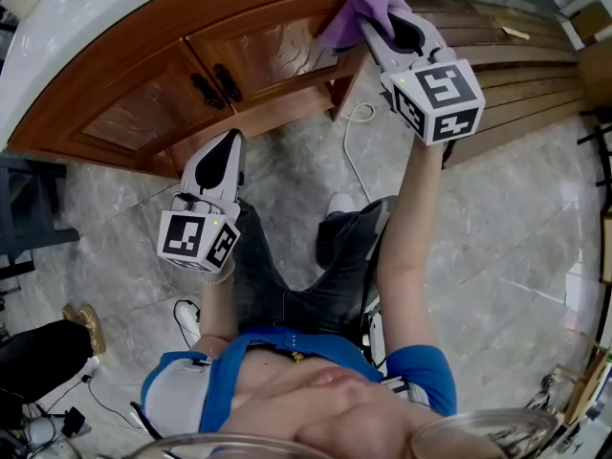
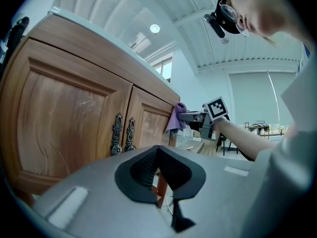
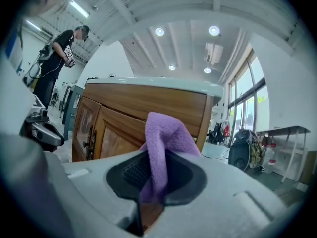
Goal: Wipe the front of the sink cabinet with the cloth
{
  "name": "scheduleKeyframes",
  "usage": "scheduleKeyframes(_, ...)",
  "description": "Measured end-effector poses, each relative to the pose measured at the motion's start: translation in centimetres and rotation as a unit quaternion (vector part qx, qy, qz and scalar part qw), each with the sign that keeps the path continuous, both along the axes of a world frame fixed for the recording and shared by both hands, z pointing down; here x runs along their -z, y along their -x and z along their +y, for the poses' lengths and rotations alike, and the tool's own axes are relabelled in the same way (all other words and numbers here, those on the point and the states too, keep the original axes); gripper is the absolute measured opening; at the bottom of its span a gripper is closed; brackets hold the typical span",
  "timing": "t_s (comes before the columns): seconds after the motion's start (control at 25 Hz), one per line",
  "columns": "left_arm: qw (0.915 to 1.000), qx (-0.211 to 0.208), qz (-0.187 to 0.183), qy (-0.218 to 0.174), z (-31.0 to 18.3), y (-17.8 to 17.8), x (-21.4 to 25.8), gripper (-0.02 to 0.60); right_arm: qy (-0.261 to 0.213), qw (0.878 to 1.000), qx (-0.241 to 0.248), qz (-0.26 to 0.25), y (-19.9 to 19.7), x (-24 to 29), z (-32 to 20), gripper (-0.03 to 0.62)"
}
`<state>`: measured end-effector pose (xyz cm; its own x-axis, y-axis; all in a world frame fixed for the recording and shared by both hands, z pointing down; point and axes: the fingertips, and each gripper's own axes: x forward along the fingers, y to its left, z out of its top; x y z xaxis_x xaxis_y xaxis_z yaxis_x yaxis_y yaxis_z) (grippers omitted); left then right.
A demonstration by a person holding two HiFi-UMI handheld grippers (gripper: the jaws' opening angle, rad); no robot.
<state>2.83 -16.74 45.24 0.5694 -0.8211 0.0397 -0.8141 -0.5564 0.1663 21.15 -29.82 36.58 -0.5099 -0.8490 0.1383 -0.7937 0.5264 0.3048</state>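
**Operator:** State of the right gripper?

**Technician:** Jaws clamped on a purple cloth; the fold stands up above them.

**Operator:** Cloth position?

**Technician:** In front of the wooden sink cabinet, at its corner post. Contact cannot be confirmed.

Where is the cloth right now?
Head view, top centre-right: the cloth is clamped in the right gripper, against the right end of the cabinet front, right of the door handles.
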Motion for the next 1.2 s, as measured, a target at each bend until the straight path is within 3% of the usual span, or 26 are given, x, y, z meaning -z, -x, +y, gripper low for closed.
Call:
scheduleKeyframes(0.72,0.9998,-0.009,0.009,0.015,0.8,0.2,-1.4,0.000,0.055,0.998,0.000,0.037,-0.3,-5.4,-0.4,0.064)
scheduleKeyframes(1.04,0.9996,-0.013,0.017,0.020,1.3,0.1,-1.9,0.000,0.050,0.998,-0.016,0.029,-0.2,-5.6,-0.5,0.064)
scheduleKeyframes(1.2,0.9995,-0.014,0.022,0.019,1.9,0.1,-1.7,0.000,0.050,0.997,-0.022,0.049,0.2,-5.6,-0.2,0.063)
